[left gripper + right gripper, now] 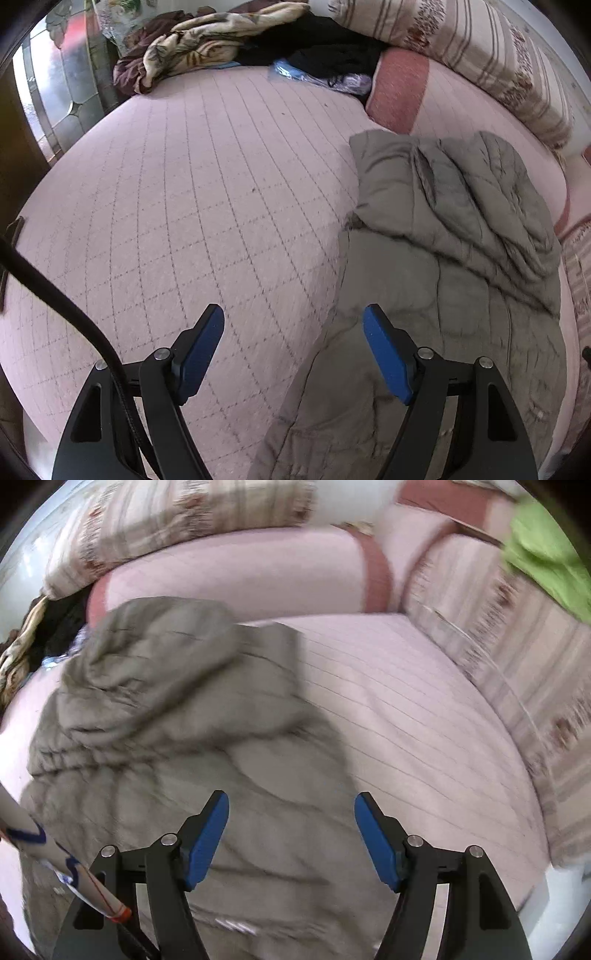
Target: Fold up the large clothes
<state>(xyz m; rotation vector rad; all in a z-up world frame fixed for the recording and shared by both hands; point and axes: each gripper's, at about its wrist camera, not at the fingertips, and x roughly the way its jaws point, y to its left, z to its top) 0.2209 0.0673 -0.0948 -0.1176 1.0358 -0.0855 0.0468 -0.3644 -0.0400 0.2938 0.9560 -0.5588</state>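
bed (192, 192), pink quilted cover, carries everything. grey padded jacket (454, 236), partly folded, lies on the bed's right side near the striped pillows (491, 48). heap of blankets and dark clothes (207, 40) at the far edge. left hand-held gripper (293, 347): jaws wide apart, empty, above the jacket's edge. right hand-held gripper (291, 834): jaws wide apart, empty, over the jacket.

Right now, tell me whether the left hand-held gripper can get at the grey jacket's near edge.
Probably yes. The left hand-held gripper is open and empty, and the grey jacket lies unfolded on the bed cover just under its right finger, with nothing between them.
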